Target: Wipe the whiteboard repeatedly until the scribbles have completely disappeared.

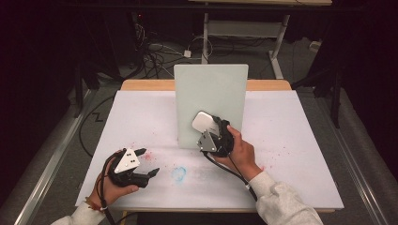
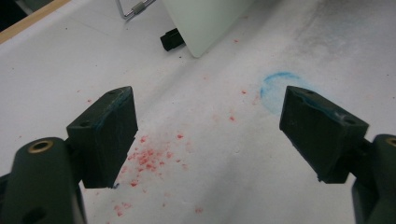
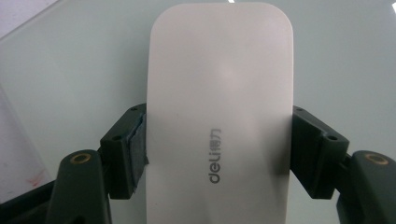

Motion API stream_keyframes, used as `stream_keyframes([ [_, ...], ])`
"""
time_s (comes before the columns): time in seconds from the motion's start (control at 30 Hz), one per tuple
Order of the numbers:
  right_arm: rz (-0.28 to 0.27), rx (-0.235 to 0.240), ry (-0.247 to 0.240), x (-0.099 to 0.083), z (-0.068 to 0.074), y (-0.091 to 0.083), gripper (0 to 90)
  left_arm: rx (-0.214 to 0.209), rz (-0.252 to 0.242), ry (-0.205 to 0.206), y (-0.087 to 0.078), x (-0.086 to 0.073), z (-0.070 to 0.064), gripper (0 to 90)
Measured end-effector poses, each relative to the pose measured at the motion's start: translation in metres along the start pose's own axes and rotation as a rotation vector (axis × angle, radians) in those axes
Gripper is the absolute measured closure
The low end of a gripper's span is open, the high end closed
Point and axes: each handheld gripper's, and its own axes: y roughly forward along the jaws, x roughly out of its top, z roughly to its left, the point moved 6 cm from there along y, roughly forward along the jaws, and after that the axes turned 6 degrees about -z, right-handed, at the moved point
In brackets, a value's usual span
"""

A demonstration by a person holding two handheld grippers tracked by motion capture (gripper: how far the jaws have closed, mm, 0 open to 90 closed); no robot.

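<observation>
The right tool point(image 1: 210, 127) grips an eraser point(image 1: 203, 122) flat against the board point(image 1: 211, 93), well inside its edges. The left tool point(image 1: 146, 174) rests released on the stained worktop point(image 1: 291, 140), bare paper ahead.

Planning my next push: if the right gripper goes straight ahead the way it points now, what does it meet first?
Most likely the upright whiteboard. The right gripper is shut on a white eraser aimed at that panel, so the eraser's front end should touch first. The remaining gap is hard to judge.
</observation>
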Motion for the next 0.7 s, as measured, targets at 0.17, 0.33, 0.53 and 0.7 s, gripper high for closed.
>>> stream_keyframes([
  [0.17,-0.005,0.040,-0.020,-0.003,0.013,0.001,30.1,0.001,0.001,0.001,0.001,0.000,0.000,18.3],
  [0.33,0.002,0.061,-0.051,-0.005,0.020,0.000,30.1,0.001,0.003,0.002,0.001,0.000,-0.001,18.3],
  [0.53,0.001,0.049,-0.008,-0.007,0.006,-0.002,30.1,0.002,0.006,0.005,0.001,0.000,0.000,18.4],
  [0.7,-0.003,0.011,0.044,-0.010,-0.010,-0.005,30.1,0.002,0.008,0.006,0.001,-0.001,0.000,18.4],
])
